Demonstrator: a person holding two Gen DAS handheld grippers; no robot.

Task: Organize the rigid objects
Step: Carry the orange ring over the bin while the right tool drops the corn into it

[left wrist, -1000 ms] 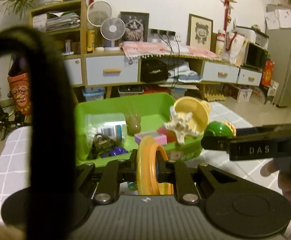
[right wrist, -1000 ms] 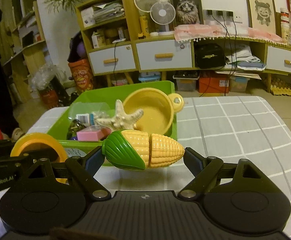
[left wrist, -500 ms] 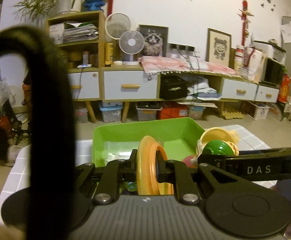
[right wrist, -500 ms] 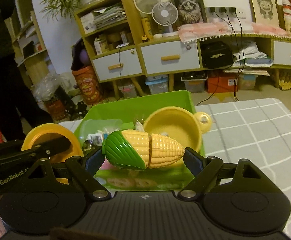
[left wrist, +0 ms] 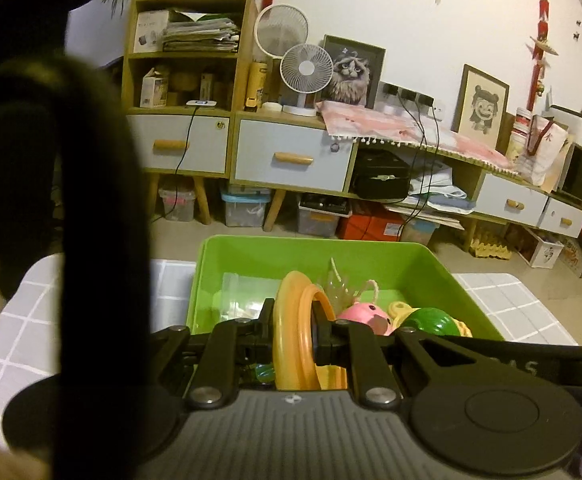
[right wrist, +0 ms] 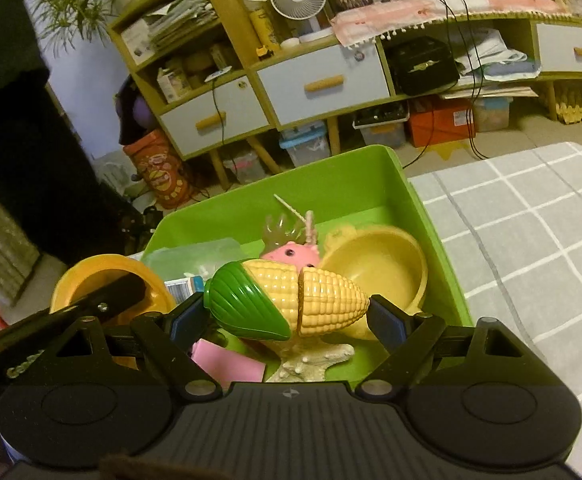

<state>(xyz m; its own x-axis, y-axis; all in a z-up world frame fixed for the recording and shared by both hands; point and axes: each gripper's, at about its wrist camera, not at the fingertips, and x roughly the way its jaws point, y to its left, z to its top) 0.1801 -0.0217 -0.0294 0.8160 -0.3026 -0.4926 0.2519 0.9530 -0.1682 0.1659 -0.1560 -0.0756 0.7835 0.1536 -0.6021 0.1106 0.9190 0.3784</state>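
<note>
My left gripper (left wrist: 294, 336) is shut on an orange-yellow toy plate (left wrist: 295, 332), held on edge over the near side of the green bin (left wrist: 251, 252). The plate also shows at the left of the right wrist view (right wrist: 103, 276). My right gripper (right wrist: 287, 312) is shut on a toy corn cob (right wrist: 287, 300) with a green husk end, held above the green bin (right wrist: 331, 176). In the left wrist view the corn (left wrist: 431, 322) shows at the right, over the bin.
The bin holds a yellow toy pot (right wrist: 379, 264), a pink pig toy (right wrist: 291, 254), a pale starfish (right wrist: 315, 360), a pink block (right wrist: 227, 364) and a clear bag (left wrist: 247, 296). The bin stands on a grey checked cloth (right wrist: 531, 220). Cabinets stand behind.
Both grippers have moved forward and up over the bin and tilted down into it, each still holding its toy. The corn now hangs above the starfish and pot.
</note>
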